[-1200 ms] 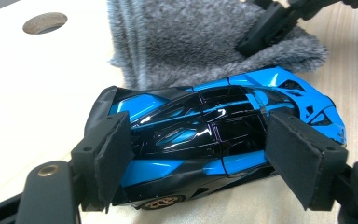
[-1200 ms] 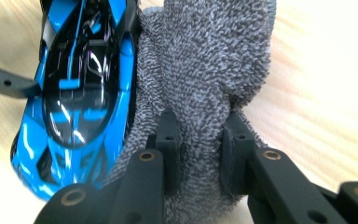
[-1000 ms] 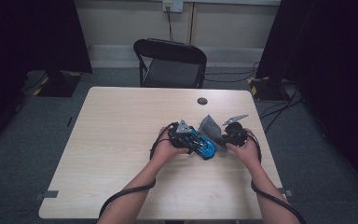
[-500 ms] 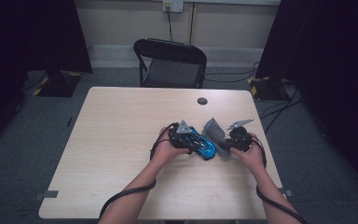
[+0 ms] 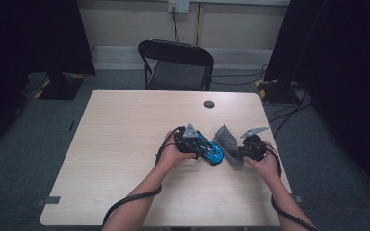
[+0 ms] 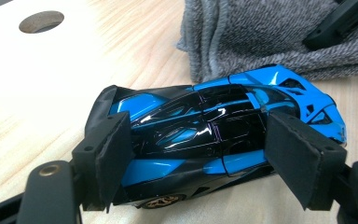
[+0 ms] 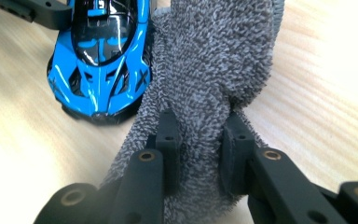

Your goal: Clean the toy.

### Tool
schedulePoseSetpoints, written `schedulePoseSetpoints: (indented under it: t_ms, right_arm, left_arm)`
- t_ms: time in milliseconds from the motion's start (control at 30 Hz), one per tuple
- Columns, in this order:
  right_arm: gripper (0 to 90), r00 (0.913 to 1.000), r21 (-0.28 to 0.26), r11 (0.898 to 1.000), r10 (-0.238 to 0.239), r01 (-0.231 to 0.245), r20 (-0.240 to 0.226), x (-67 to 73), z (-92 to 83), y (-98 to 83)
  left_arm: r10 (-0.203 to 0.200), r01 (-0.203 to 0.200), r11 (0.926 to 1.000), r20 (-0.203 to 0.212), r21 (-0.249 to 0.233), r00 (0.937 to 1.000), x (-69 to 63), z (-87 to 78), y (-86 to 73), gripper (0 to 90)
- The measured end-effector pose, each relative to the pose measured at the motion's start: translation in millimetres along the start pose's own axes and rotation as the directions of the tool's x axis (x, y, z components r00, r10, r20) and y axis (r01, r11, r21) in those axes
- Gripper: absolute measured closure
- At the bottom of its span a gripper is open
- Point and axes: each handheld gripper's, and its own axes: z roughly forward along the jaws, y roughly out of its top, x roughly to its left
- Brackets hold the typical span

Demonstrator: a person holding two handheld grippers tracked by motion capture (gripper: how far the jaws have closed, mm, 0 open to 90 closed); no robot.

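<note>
Near the right front of the bench: the work sits here, a toy car and a cloth side by side between the person's two hands.
Bench (image 5: pixel 125 144): pale wood grain, with a round dark hole (image 5: pixel 209 104) toward its far edge.
Toy car (image 6: pixel 214 126): glossy blue and black sports model, resting on the bench with its wheels down; in the right gripper view its nose (image 7: pixel 98 100) points toward the camera.
Left gripper (image 6: pixel 198 158): its fingers (image 6: pixel 116 154) clamp the toy car across the body, one pad on each side.
Grey cloth (image 7: pixel 205 79): nubbly terry fabric, bunched and rising from the bench just beside the toy car, its edge touching the car's side.
Right gripper (image 7: pixel 198 135): fingers (image 7: pixel 168 140) clenched on a fold of the grey cloth, which bulges up between them.
Hands: left hand (image 5: pixel 176 154) and right hand (image 5: pixel 265 163) each grip a tool, forearms entering from the near edge, cables trailing.
Behind the bench: a black folding chair (image 5: pixel 176 65) on grey carpet.
</note>
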Motion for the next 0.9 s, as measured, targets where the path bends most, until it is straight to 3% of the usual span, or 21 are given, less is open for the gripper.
schedulePoseSetpoints:
  t_ms: [633, 900]
  right_arm:
    - [72.5, 0.9999, 0.008, 1.0, -0.002, 0.002, -0.012, 1.1, -22.0, -26.4]
    - [72.5, 0.9998, -0.002, 1.0, 0.019, -0.019, -0.011, -0.8, -32.9, -32.1]
  left_arm:
    - [-0.005, 0.005, 1.0, -0.001, 0.003, 1.0, -1.7, 0.6, 1.0, 23.4]
    - [-0.006, 0.006, 1.0, -0.001, 0.003, 1.0, -1.8, 0.5, 1.1, 23.4]
